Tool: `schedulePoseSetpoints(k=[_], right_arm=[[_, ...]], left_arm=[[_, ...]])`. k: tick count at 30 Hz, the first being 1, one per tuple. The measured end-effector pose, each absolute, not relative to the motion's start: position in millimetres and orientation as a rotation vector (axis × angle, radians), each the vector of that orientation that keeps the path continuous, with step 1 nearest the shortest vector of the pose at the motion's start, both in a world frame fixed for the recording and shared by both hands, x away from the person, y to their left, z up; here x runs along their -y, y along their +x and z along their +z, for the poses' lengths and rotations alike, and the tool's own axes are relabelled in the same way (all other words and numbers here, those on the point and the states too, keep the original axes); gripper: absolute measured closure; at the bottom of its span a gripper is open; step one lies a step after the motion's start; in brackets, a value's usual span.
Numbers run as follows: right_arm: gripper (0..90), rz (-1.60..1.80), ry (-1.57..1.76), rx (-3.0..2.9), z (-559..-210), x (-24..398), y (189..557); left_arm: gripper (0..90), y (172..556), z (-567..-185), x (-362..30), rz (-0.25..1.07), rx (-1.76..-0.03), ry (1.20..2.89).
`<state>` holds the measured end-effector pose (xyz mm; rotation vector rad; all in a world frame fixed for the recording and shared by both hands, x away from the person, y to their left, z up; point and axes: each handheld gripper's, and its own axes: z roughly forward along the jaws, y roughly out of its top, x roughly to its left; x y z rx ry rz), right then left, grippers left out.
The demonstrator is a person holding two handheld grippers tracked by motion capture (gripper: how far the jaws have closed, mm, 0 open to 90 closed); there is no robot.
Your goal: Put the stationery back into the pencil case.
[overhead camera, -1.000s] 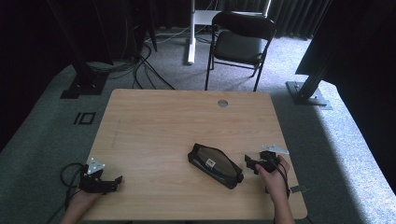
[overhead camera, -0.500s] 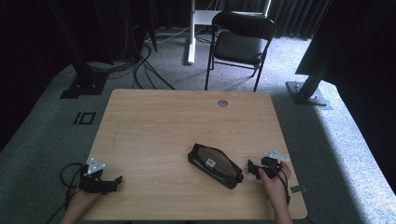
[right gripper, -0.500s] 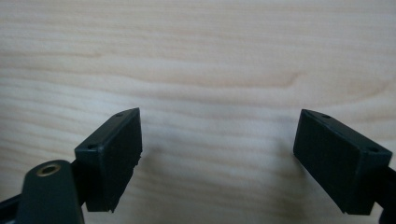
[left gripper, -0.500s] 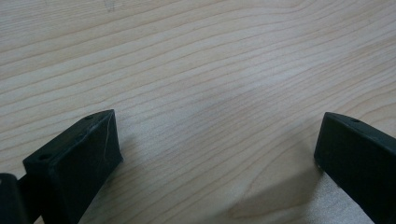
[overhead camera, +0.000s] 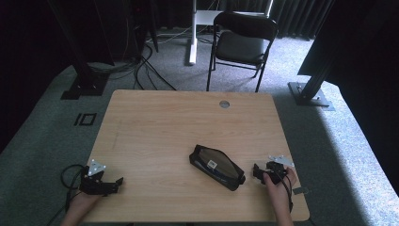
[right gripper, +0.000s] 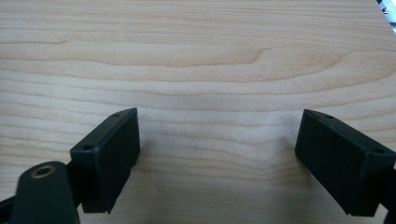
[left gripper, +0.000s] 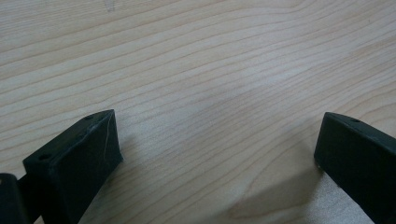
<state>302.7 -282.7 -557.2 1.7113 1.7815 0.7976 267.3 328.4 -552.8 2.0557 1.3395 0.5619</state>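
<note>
At the near left edge of the surface (overhead camera: 155,122), the left gripper (overhead camera: 113,182) rests with fingers spread. Near right, the right gripper (overhead camera: 258,170) has just been opening, nothing between its fingers, just right of the black pouch (overhead camera: 216,165).

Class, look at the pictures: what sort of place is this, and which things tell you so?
Probably a lab or studio set up for recording: a bare wooden table on grey carpet, black stands with cables on the floor, dark curtains behind, and a lone folding chair.
</note>
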Motion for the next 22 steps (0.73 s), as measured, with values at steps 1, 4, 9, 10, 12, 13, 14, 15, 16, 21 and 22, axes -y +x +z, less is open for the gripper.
schedulePoseSetpoints(k=[1, 4, 9, 10, 12, 13, 14, 15, 16, 21, 22], right_arm=[[13.5, 0.796, 1.715, -1.779, -557.1, 282.5, 302.2], [13.2, 0.788, 1.724, -1.765, -557.2, 282.3, 300.8], [12.9, 0.774, 1.756, -1.729, -557.3, 281.7, 299.3], [12.9, 0.765, 1.770, -1.711, -557.2, 281.1, 298.3], [12.9, 0.759, 1.784, -1.691, -557.3, 280.6, 297.5], [12.9, 0.759, 1.783, -1.692, -557.3, 280.6, 297.5], [12.9, 0.759, 1.783, -1.692, -557.3, 280.6, 297.5], [12.9, 0.760, 1.784, -1.691, -557.3, 280.6, 297.5], [12.9, 0.759, 1.784, -1.692, -557.3, 280.6, 297.5], [12.9, 0.760, 1.784, -1.691, -557.3, 280.6, 297.5], [12.9, 0.760, 1.784, -1.691, -557.3, 280.6, 297.6]], left_arm=[[0.6, 267.2, -552.8, -328.4, 0.562, -1.340, 2.056], [0.5, 267.2, -552.8, -328.4, 0.562, -1.340, 2.055], [0.6, 267.2, -552.8, -328.4, 0.562, -1.340, 2.055], [0.6, 267.2, -552.8, -328.4, 0.562, -1.340, 2.055], [0.6, 267.2, -552.8, -328.4, 0.562, -1.340, 2.055], [0.6, 267.3, -552.8, -328.4, 0.562, -1.340, 2.056], [0.5, 267.3, -552.8, -328.4, 0.562, -1.340, 2.056], [0.5, 267.3, -552.8, -328.4, 0.562, -1.340, 2.056], [0.6, 267.2, -552.8, -328.4, 0.562, -1.340, 2.055], [0.6, 267.3, -552.8, -328.4, 0.562, -1.340, 2.055], [0.5, 267.3, -552.8, -328.4, 0.562, -1.340, 2.055]])
